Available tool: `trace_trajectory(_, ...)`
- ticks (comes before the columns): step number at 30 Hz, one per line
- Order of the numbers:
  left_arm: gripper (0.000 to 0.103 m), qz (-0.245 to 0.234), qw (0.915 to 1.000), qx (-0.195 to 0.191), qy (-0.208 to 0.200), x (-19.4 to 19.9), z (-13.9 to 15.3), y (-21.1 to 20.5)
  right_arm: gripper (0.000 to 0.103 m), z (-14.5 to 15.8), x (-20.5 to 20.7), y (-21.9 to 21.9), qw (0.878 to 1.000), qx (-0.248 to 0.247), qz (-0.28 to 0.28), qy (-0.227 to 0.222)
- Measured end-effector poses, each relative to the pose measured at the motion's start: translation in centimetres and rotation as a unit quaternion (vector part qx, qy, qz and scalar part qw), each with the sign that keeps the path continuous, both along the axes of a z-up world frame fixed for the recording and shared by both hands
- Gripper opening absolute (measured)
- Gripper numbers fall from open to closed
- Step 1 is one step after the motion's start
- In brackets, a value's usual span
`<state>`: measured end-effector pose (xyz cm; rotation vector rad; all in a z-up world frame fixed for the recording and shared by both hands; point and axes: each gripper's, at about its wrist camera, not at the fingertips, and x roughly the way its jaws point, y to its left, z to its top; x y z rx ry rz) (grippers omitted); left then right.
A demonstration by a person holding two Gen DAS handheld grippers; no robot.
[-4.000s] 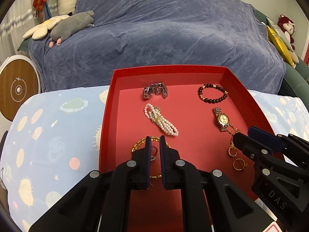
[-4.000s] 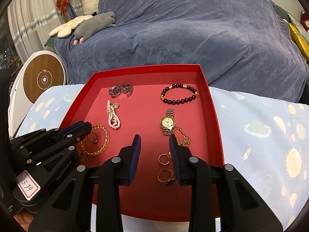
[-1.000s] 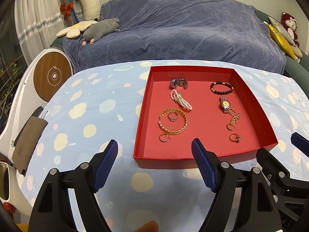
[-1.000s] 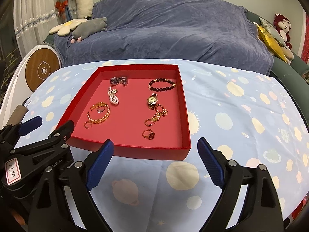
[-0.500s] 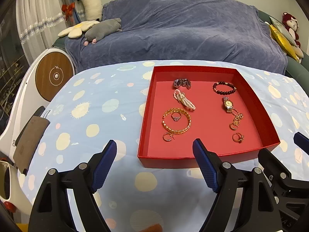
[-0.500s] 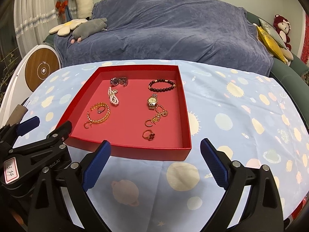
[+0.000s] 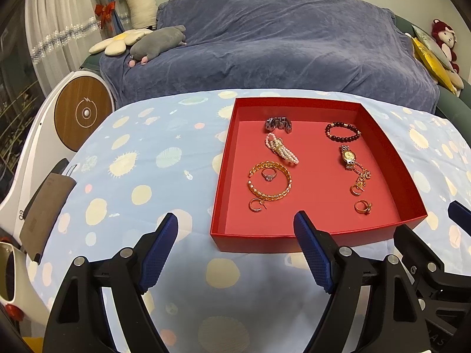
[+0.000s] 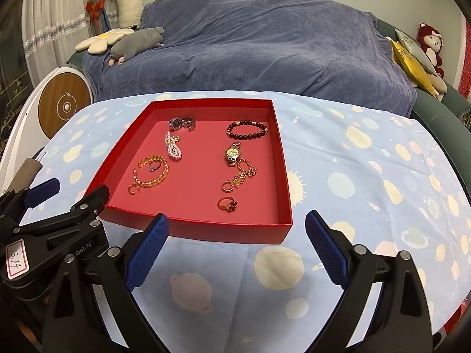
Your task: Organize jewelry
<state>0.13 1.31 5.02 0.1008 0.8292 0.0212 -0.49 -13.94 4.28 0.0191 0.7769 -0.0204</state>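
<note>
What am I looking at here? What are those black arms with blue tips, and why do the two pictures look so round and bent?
No robot: a person holds two clamp tools. Each carries a wide-angle camera looking along its jaws, hence the bent look. One picture is from the left gripper, the other from the right gripper. Both stand open and hold nothing. Ahead, on a patterned blue cloth, sits a red tray with jewelry: a gold watch, a dark bead bracelet, a pearl strand, a gold bangle around a small ring, and more rings.
</note>
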Motion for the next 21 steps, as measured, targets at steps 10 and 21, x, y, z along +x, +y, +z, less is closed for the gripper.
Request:
trace_trajectory(10,0.078,-0.001,1.0,-0.004,0.007,-0.14,-0.38,-0.49,0.091,-0.19,-0.24,-0.11,1.0,-0.004,-0.005,0.001)
trace_trajectory(21,0.078,0.004,0.9998,-0.011,0.019,0.04,-0.61,-0.47,0.091,-0.3,-0.34,-0.26,1.0,-0.003,-0.008,0.003)
